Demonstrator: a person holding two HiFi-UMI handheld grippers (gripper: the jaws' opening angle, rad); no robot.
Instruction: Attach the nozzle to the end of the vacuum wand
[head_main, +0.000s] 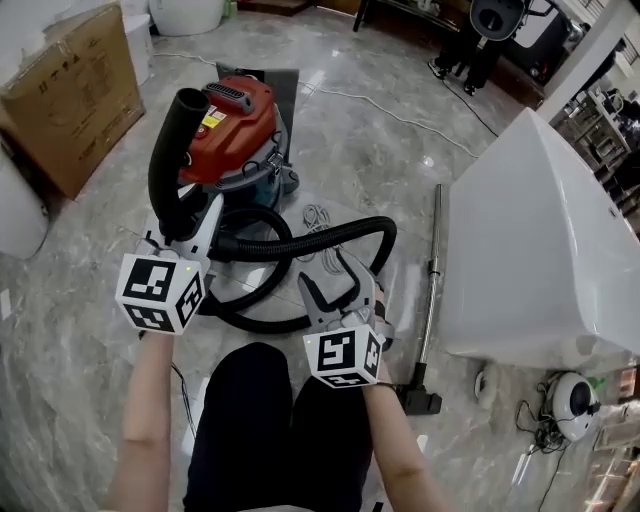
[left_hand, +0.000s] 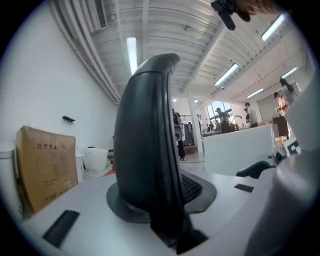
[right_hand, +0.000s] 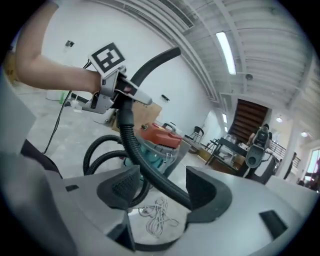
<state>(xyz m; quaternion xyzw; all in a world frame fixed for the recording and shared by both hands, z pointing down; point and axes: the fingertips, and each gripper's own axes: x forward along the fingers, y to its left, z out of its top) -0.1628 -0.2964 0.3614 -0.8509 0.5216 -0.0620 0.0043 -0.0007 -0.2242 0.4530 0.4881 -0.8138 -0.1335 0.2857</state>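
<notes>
A red canister vacuum (head_main: 235, 125) stands on the marble floor with its black ribbed hose (head_main: 330, 240) looping toward me. My left gripper (head_main: 185, 225) is shut on the hose's curved black handle tube (head_main: 165, 150), which stands upright and fills the left gripper view (left_hand: 147, 145). My right gripper (head_main: 335, 290) is open, and the hose (right_hand: 150, 175) runs loosely between its pads. The metal wand (head_main: 432, 270) lies on the floor to the right, apart from both grippers. A black nozzle (head_main: 420, 400) sits at its near end; I cannot tell whether the two are joined.
A large white tub-like body (head_main: 540, 240) stands to the right of the wand. A cardboard box (head_main: 70, 90) is at the far left. A coil of white cord (head_main: 318, 220) lies by the vacuum. My knees (head_main: 265, 420) are below the grippers.
</notes>
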